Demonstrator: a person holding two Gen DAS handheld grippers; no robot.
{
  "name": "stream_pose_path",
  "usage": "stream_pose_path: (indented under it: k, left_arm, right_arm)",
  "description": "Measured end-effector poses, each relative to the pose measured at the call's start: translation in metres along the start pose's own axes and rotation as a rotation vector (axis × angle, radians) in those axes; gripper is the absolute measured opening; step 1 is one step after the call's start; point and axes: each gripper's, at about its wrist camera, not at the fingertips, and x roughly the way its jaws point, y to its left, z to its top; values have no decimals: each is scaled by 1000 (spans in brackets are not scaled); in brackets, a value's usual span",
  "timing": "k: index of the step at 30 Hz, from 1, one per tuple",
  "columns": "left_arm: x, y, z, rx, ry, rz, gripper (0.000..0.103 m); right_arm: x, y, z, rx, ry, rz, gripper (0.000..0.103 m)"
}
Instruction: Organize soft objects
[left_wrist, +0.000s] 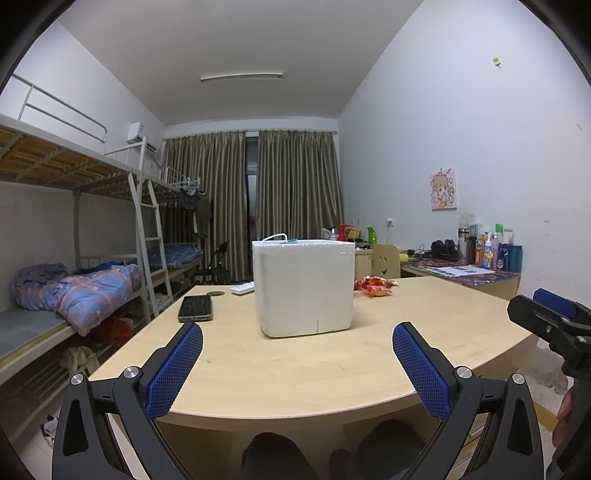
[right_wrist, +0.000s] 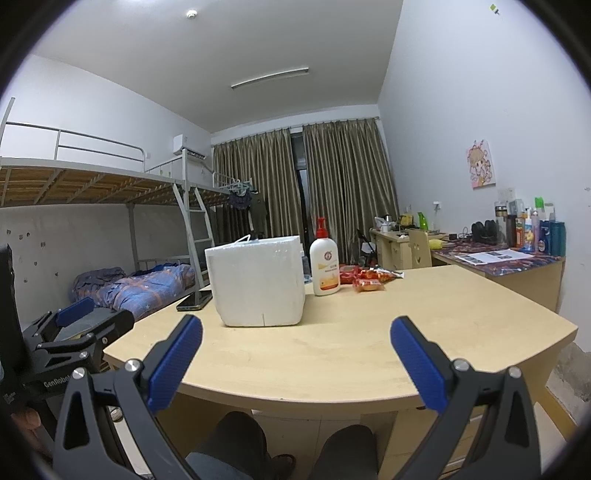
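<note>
A white foam box (left_wrist: 303, 286) (right_wrist: 258, 281) stands upright in the middle of the light wooden table (left_wrist: 295, 365) (right_wrist: 351, 350). Red snack packets (left_wrist: 373, 286) (right_wrist: 369, 277) lie behind it to the right. A white lotion pump bottle (right_wrist: 325, 264) stands beside the box, hidden in the left wrist view. My left gripper (left_wrist: 297, 339) is open near the table's front edge, nothing between its blue pads. My right gripper (right_wrist: 295, 334) is open likewise, to the right of the left one. Each appears in the other's view: the right one (left_wrist: 554, 314), the left one (right_wrist: 77, 321).
A dark phone (left_wrist: 195, 308) (right_wrist: 194, 300) and a white remote (left_wrist: 242, 288) lie left of the box. Bunk beds (left_wrist: 74, 288) line the left wall, a cluttered desk (left_wrist: 461, 271) the right wall. A person's knees (right_wrist: 288, 443) show under the table's front edge.
</note>
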Motion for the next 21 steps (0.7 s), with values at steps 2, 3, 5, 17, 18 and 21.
stream_pose_path:
  k: [2,3,5,17,18,21]
  left_arm:
    - [0,0,0,-2,-1,-2,103]
    - [-1,0,0,-1,-1,-2,103]
    - [0,0,0,-1,-1,-1,103]
    - [-3,0,-1,1,-3,-2,103]
    - [-3,0,-1,0,-3,-3,103]
    - [-3,0,0,-1,-3,-7,103]
  right_arm:
    - [1,0,0,-1,4,1,103]
    - [1,0,0,-1,4,2,103]
    - [-1,0,0,0,-2,-2,103]
    - [-1,1,0,-7,6,1,103]
    - [-1,2,0,-8,6,0,103]
    - [-1,2,0,-7,5,2,103]
